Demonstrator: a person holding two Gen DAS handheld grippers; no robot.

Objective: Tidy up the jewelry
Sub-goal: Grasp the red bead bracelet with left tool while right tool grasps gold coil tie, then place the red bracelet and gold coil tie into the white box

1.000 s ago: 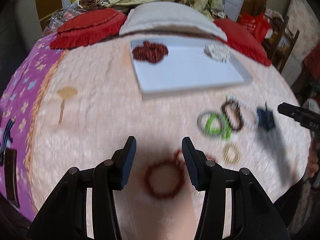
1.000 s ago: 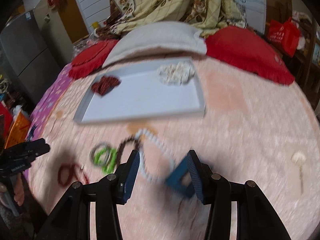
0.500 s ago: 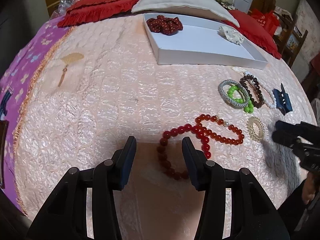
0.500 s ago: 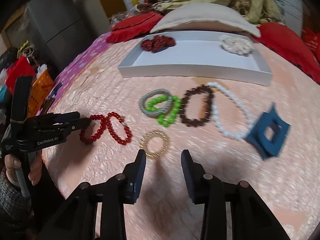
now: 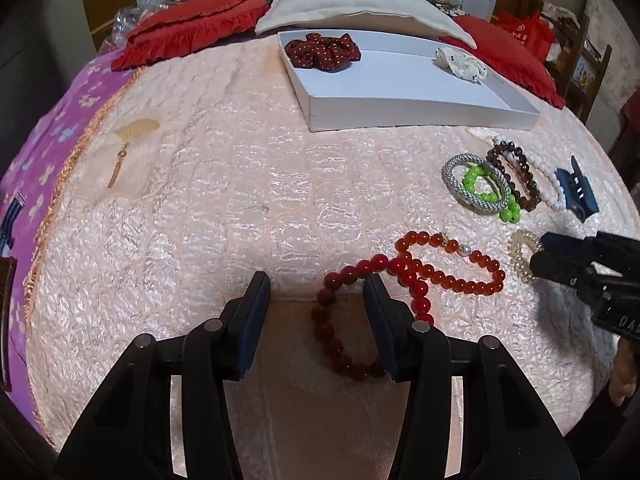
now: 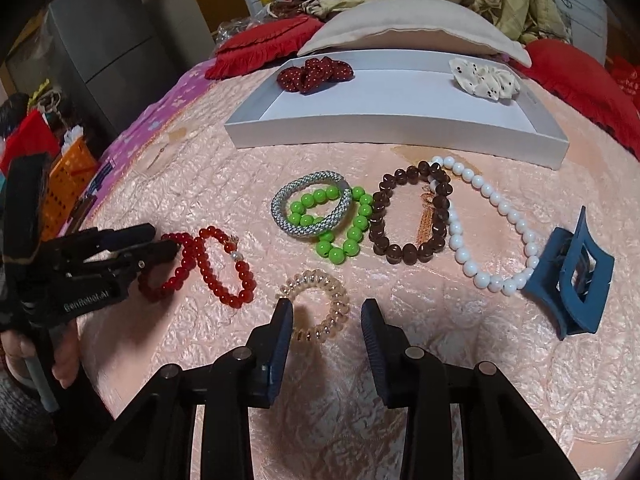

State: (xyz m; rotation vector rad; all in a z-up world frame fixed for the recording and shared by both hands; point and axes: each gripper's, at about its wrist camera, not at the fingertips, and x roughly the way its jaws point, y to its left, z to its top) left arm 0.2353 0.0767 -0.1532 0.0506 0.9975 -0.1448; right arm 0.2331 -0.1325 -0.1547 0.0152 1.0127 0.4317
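both my grippers have dropped closer to the bedspread [image 6: 460, 320] since a second ago. my right gripper [image 6: 326, 322] stands apart around the clear coil hair tie [image 6: 316, 306], low centre, not pressing it. my left gripper [image 5: 316, 304] is apart too, its right finger beside the dark red bracelet [image 5: 340, 320]. upper frame, the white tray [image 6: 396, 128] holds two scrunchies.

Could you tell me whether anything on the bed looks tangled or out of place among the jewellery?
Mostly tidy, but two pairs overlap: the two red bead bracelets cross each other, and the green bead bracelet is threaded through the grey woven bangle. The white tray holds only two scrunchies so far.
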